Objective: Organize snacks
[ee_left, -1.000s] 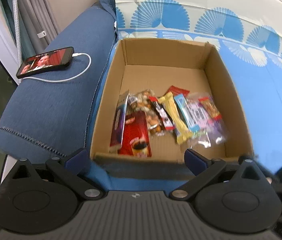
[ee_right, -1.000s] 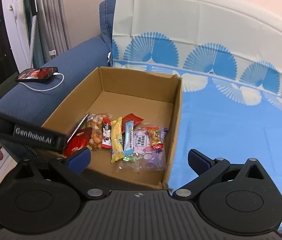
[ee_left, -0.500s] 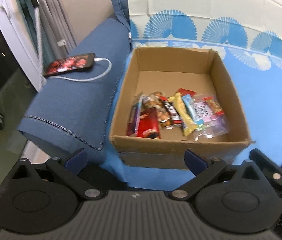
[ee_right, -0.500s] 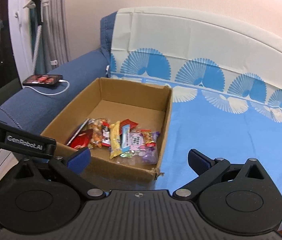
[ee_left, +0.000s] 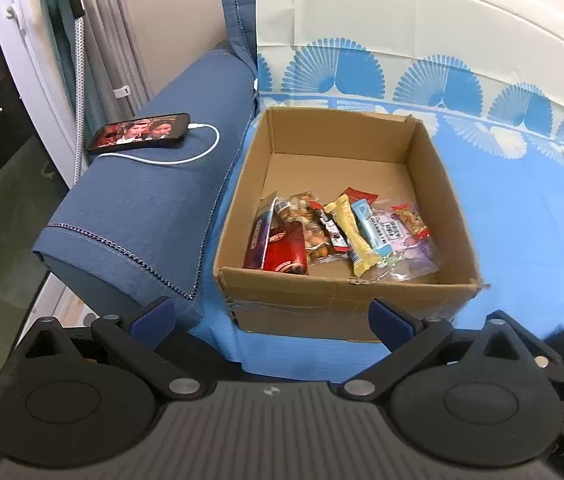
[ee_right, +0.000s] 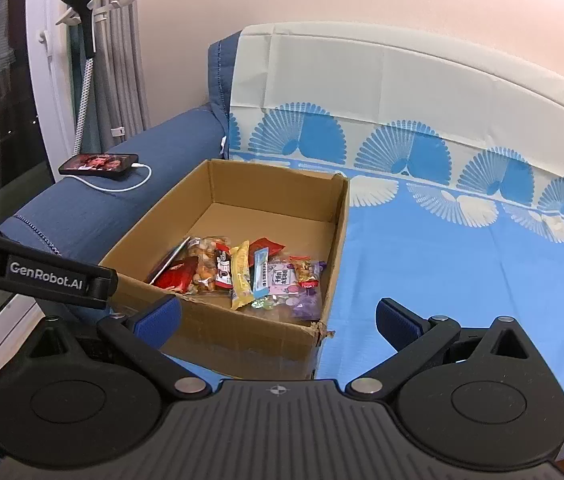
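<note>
both grippers, left (ee_left: 269, 314) and right (ee_right: 277, 318), now sit further back from the box (ee_left: 346, 292) than a second ago, jaws wide and empty. snacks (ee_left: 338, 232) lie in a row at the box's near end; the task appears complete.

A sofa seat draped in a blue fan-print sheet (ee_right: 442, 264) carries an open cardboard box (ee_left: 346, 300) at its left end, hard against the denim-blue armrest (ee_left: 141, 208). Left of the box, a lit phone (ee_left: 139, 133) rests on the armrest, white cable (ee_left: 197, 152) attached.
</note>
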